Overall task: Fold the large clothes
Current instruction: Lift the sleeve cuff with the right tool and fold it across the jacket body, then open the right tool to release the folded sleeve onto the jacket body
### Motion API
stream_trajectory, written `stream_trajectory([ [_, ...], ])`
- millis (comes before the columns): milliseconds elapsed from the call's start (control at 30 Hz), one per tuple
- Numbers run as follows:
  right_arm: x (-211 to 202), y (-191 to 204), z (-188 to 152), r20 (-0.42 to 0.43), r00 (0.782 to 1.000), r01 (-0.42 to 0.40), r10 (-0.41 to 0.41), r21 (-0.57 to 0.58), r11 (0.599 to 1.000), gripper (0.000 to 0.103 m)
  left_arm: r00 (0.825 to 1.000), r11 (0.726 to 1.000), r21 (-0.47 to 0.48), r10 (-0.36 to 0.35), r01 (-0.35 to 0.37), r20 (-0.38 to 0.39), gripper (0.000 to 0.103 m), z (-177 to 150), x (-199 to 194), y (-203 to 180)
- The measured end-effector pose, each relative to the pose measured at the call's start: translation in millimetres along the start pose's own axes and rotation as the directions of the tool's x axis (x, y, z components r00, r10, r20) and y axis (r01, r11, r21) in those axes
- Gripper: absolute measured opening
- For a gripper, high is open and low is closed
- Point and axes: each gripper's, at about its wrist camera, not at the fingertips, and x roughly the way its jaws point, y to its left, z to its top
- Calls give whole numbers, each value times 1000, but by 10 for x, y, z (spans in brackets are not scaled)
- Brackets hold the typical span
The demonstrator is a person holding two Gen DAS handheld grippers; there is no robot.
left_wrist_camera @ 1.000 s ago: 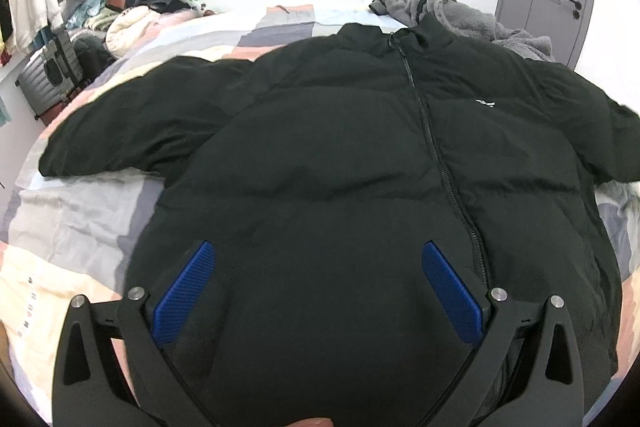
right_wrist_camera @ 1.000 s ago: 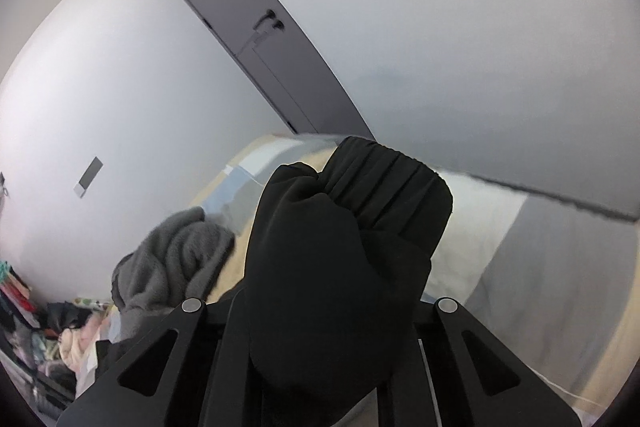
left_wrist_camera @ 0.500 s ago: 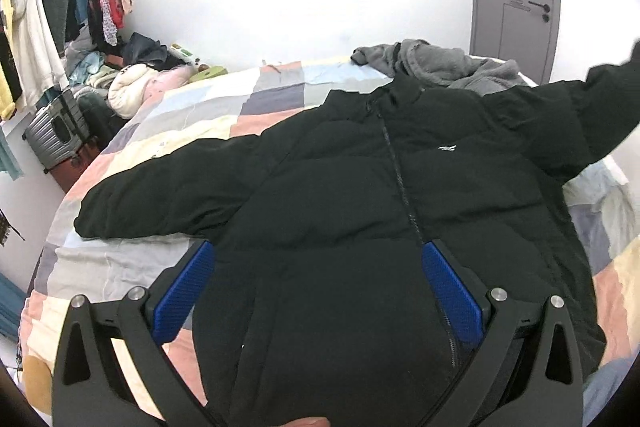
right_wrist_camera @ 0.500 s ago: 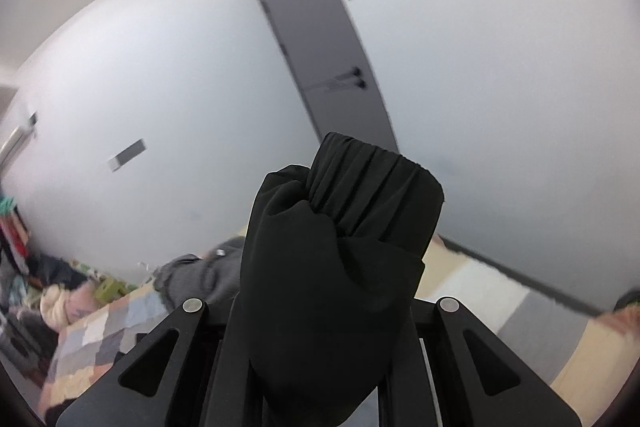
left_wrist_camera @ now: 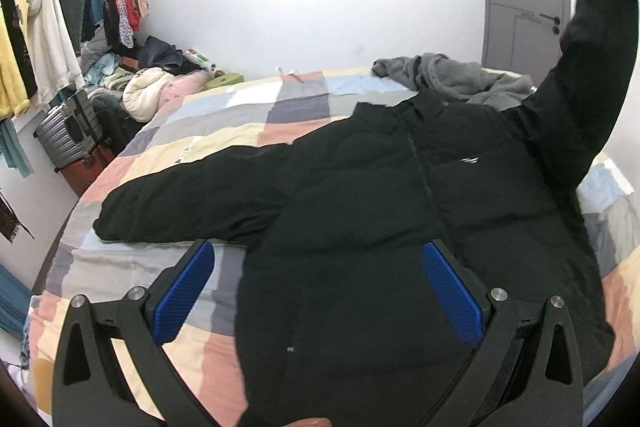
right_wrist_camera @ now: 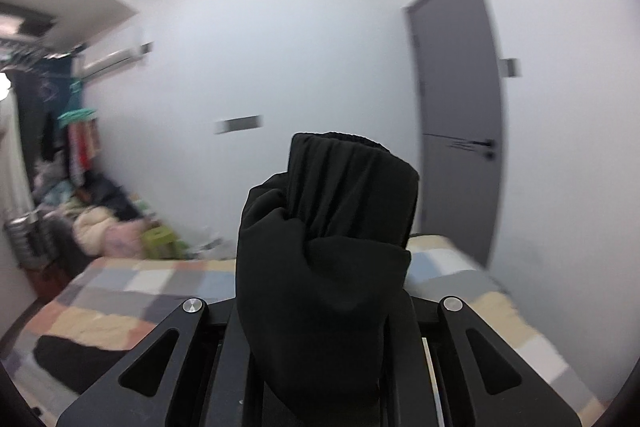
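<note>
Right gripper point(right_wrist_camera: 320, 311): jaws clenched on bunched cuff of black puffer jacket point(left_wrist_camera: 380, 227), sleeve lifted high. Left gripper point(left_wrist_camera: 320, 287): jaws spread wide, empty, above jacket spread on patchwork-quilted bed point(left_wrist_camera: 280, 107). Hem visible only from left.

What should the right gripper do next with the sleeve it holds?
Probably carry the black puffer jacket's raised sleeve across onto the jacket's chest. The right gripper is clamped on the cuff, and the body lies flat on the patchwork quilt.
</note>
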Motion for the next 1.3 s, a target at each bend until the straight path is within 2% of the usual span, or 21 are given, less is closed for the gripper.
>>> stream_trajectory([
  [67, 114, 465, -66, -3, 999, -51, 51, -48, 998, 11, 1000, 1000, -15, 24, -24, 2, 103, -3, 30, 117],
  [133, 222, 817, -155, -28, 995, -99, 98, -66, 993, 11, 1000, 999, -44, 13, -13, 0, 103, -12, 59, 232],
  [267, 541, 1594, -530, -102, 976, -205, 195, -104, 973, 11, 999, 995, -91, 44, -45, -9, 103, -67, 167, 460],
  [400, 663, 2460, -883, -167, 957, -264, 239, -152, 952, 11, 998, 993, -104, 50, -53, -33, 103, -172, 303, 628],
  [500, 858, 2942, -1280, -238, 931, -319, 278, -159, 934, 12, 997, 990, -129, 52, -60, -60, 103, -266, 430, 786],
  [567, 992, 3227, -1566, -298, 905, -361, 304, -161, 919, 12, 996, 989, -131, 56, -64, -63, 103, -338, 502, 864],
  [700, 1114, 3469, -2059, -377, 864, -410, 334, -144, 901, 12, 993, 987, -130, 82, -92, -80, 103, -478, 597, 946],
  [833, 1256, 3588, -2535, -445, 833, -425, 329, -134, 895, 12, 995, 982, -182, 32, -49, -99, 103, -549, 659, 1046],
  [967, 1360, 3624, -2972, -520, 798, -430, 305, -136, 893, 12, 996, 980, -194, 16, -33, -86, 103, -583, 655, 1023],
  [1133, 1433, 3703, -3338, -576, 775, -444, 260, -203, 873, 12, 994, 977, -213, -37, 15, -99, 103, -619, 700, 987],
  [1200, 1429, 3677, -3408, -579, 767, -458, 275, -194, 868, 13, 994, 978, -206, -43, 21, -105, 103, -623, 723, 952],
  [1300, 1329, 3612, -3408, -551, 771, -478, 320, -168, 862, 17, 993, 981, -194, -45, 23, -110, 103, -627, 749, 876],
])
